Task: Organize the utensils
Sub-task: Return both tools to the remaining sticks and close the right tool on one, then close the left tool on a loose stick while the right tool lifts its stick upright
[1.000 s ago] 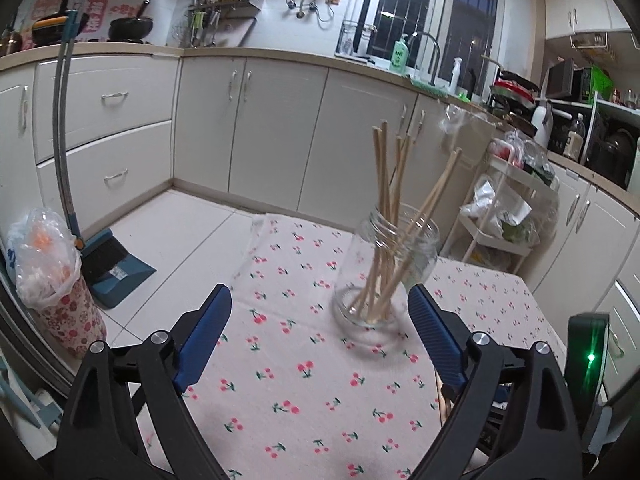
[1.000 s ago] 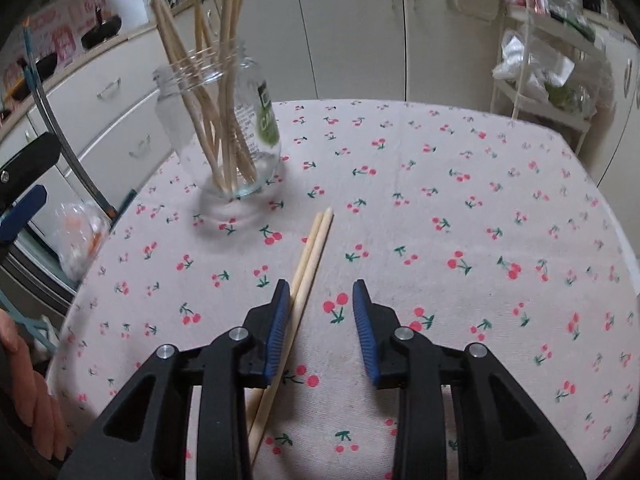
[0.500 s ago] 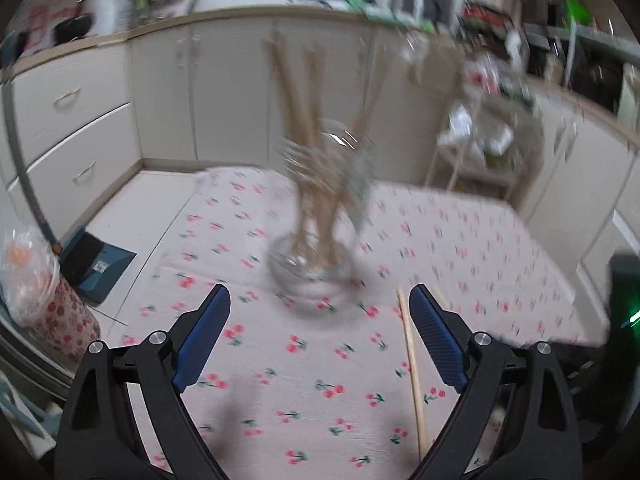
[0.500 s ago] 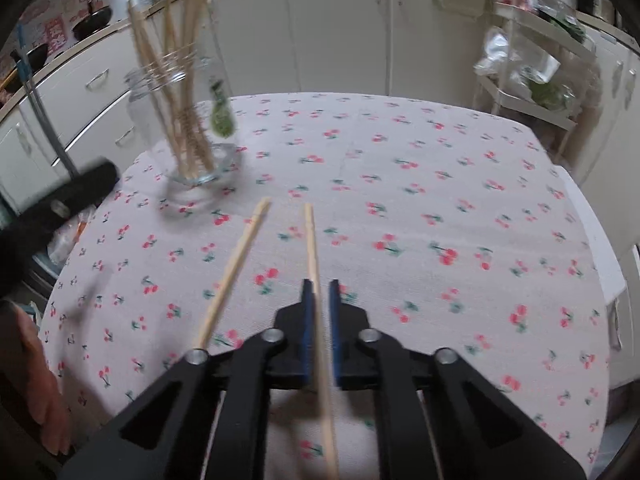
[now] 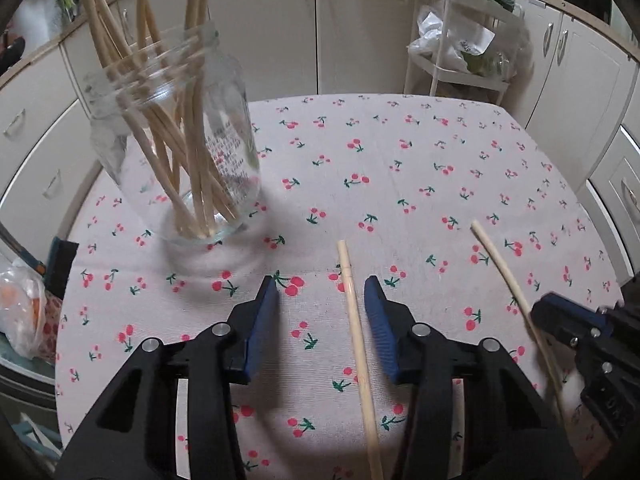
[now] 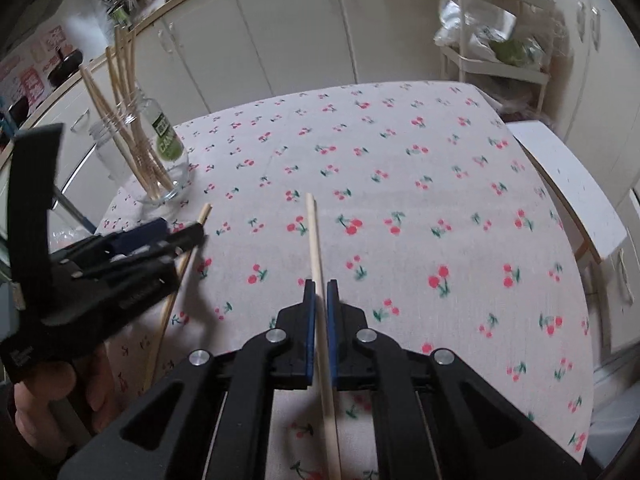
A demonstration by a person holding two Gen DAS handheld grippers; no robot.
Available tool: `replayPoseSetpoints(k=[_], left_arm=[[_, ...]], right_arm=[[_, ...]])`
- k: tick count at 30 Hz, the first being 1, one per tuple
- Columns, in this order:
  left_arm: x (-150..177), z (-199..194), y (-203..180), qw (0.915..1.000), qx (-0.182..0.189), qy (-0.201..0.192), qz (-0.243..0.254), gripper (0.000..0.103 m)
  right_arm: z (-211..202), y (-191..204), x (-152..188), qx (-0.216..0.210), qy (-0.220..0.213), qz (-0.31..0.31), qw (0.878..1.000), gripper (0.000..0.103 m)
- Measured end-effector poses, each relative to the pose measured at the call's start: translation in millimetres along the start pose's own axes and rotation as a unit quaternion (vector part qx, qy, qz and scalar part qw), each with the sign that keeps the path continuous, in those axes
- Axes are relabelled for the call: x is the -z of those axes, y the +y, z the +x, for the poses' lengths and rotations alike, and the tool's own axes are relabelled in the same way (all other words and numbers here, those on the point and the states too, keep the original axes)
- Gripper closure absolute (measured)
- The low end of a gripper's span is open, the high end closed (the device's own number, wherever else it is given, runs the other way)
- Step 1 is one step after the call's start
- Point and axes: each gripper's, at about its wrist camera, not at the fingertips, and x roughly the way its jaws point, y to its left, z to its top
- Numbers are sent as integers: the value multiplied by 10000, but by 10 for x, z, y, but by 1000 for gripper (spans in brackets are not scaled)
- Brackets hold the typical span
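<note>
A kitchen with cream cabinets (image 5: 280, 20) along the walls is seen behind a tabletop (image 5: 420, 168) covered by a pale cloth printed with red cherries. At the far left of the cloth stands a clear glass jar (image 5: 180, 152), filled with a loose bundle of pale wooden chopsticks (image 5: 188, 128) that lean in several directions and rise well above its rim (a green label shows on it in the right wrist view, while fine print is seen from the left).

Two more chopsticks are found outside the jar. One chopstick (image 6: 320, 280) is clamped between the blue pads of the right tongs (image 6: 320, 304), which are drawn narrow around it; its far end points away across the cloth. In the left wrist view the same stick (image 5: 508, 276) is seen angled up from the right tongs (image 5: 560, 320) at the picture's right edge. The other chopstick (image 5: 356, 328) is laid flat on the cloth, just to the right of the jar and apart from it. The left tongs (image 5: 320, 312) are held wide over it, with the stick lying nearer the right-hand pad; whether that pad touches it cannot be told.

A white wire trolley (image 5: 460, 52) with plastic bags is placed beyond the tabletop's far right corner, and a bag with orange contents (image 5: 20, 308) is seen on the floor at the left. Part of a white stool (image 6: 568, 184) is seen beside the tabletop's right edge.
</note>
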Motion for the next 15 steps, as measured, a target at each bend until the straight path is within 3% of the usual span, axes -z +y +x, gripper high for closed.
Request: replayPoseSetpoints(k=[2,5,6,7,9,10,12,15], left_arm=[[-20,15,-18,10000,-18,10,27,60],[-65,55,-21,10000,-22,54,-1,60],[-76,62,-27,10000,-3,48,7,64],[-94,64,-30,10000,55,51,17,76],[-124,73,-49,9999,128,101,58,94],[-143,84,-47,9996,227,150,32,98],[-154,81,4,9990,387,215,-61,98],[-118,-24,217,9971,614,167,-421,98]], right_arm=[[32,36,-62,53,-3,-177,9998,95],[114,94,-137,162,58,-460,9988,84],[154,109,-149,231,92,-545,9982,84],[205,124,-157,277,159,-636,9975,83],[248,180,-143,491,64,-921,9945,87],[253,211,-137,494,59,-1012,9936,94],[250,215,-130,440,63,-946,9945,97],[180,99,-122,-66,-35,-352,9994,97]])
